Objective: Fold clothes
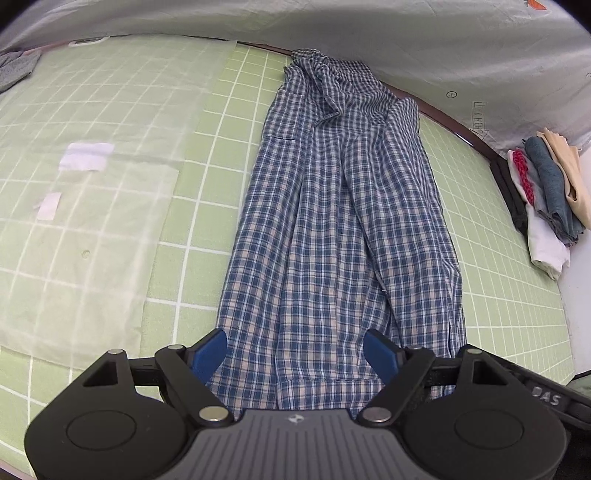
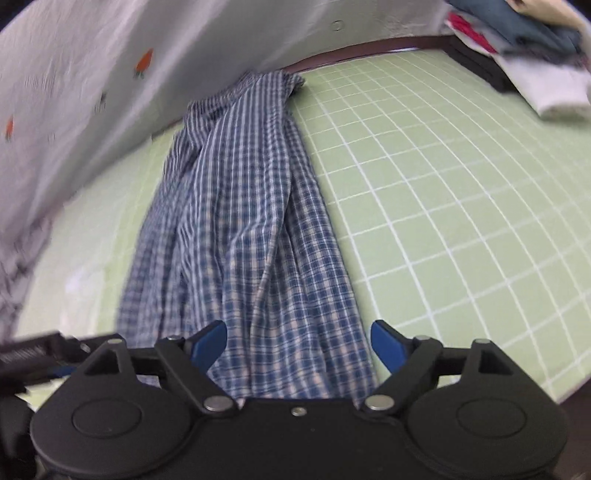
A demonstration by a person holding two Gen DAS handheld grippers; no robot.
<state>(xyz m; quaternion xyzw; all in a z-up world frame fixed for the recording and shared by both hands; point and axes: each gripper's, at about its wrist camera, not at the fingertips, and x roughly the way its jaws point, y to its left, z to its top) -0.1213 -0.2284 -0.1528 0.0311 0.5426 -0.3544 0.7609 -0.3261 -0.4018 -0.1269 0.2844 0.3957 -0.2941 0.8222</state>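
A blue and white checked shirt (image 1: 332, 221) lies folded into a long narrow strip on the green gridded mat (image 1: 221, 155), collar at the far end, hem near me. My left gripper (image 1: 295, 354) hovers over the near hem, open, its blue pads wide apart with the cloth lying flat below them. In the right wrist view the same shirt (image 2: 243, 229) runs away from me, and my right gripper (image 2: 299, 347) stands open above its near end, pads not pressing the cloth. This view is blurred.
A pile of folded clothes (image 1: 543, 199) sits at the mat's right edge, also seen as the pile (image 2: 535, 48) at top right. A pale sheet (image 1: 369, 33) hangs behind the mat. A translucent plastic bag (image 1: 85, 206) lies on the left. A grey garment (image 1: 14, 66) is far left.
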